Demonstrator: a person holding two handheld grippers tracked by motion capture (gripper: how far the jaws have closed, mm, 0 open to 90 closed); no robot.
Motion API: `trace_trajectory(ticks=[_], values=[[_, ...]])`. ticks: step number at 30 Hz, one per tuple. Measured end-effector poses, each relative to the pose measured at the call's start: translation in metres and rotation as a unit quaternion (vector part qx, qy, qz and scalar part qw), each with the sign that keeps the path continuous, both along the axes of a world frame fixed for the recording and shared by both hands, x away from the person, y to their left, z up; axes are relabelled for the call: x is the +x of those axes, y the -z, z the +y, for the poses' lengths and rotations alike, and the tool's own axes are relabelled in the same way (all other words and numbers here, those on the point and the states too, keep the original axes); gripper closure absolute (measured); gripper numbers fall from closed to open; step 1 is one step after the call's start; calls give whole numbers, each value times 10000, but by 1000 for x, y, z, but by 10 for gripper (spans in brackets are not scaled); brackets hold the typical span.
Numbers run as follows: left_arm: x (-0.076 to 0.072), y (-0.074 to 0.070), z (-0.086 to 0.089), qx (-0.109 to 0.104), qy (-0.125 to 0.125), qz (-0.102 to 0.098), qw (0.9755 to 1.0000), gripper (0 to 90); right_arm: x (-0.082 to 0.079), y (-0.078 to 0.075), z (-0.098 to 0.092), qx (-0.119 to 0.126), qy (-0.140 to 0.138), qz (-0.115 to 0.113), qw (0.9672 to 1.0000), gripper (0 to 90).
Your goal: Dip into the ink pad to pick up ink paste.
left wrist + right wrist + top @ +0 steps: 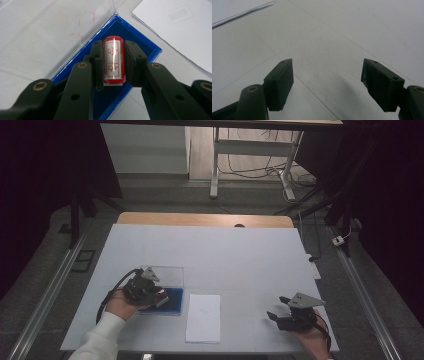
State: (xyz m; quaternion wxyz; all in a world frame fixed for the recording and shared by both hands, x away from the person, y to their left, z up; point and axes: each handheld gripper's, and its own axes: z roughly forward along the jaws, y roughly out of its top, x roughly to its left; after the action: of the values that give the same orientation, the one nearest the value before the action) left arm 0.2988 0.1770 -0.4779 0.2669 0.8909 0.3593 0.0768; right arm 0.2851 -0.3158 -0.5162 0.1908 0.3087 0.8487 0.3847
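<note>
Stamp (113, 60): red-and-white cylinder with red characters on its label, lying in the blue ink-pad tray (152, 51). Long axis runs straight away from the left gripper (113, 62), parallel to its jaws. One pad sits on each long side of the stamp; the left pad looks in contact, the right pad close against it or nearly so. Judged clenched on the stamp, though a hairline gap on the right cannot be ruled out.

Relative to the tray: clear lid (50, 27) is hinged open on the far side, lying flat on the table. White sheet of paper (203, 317) lies just beside the tray on its right, not touching it.

Right gripper (281, 309) is well apart from the tray, beyond the paper, jaws spread wide over bare table (342, 37), holding nothing.

Left hand is the nearer one. Likely next move: lift the stamp clear, carry it right to the paper.
</note>
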Motion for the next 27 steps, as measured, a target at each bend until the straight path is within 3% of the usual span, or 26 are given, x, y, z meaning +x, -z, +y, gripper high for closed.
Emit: trace_trajectory(ticks=[13, 27], values=[[1, -1, -2, 87, -20, 93, 9999, 707, 0, 0, 0, 5, -4, 5, 10000, 262], [2, 0, -11, 403, -71, 197, 9990, 712, 1, 0, 1, -1, -30, 10, 10000, 263]])
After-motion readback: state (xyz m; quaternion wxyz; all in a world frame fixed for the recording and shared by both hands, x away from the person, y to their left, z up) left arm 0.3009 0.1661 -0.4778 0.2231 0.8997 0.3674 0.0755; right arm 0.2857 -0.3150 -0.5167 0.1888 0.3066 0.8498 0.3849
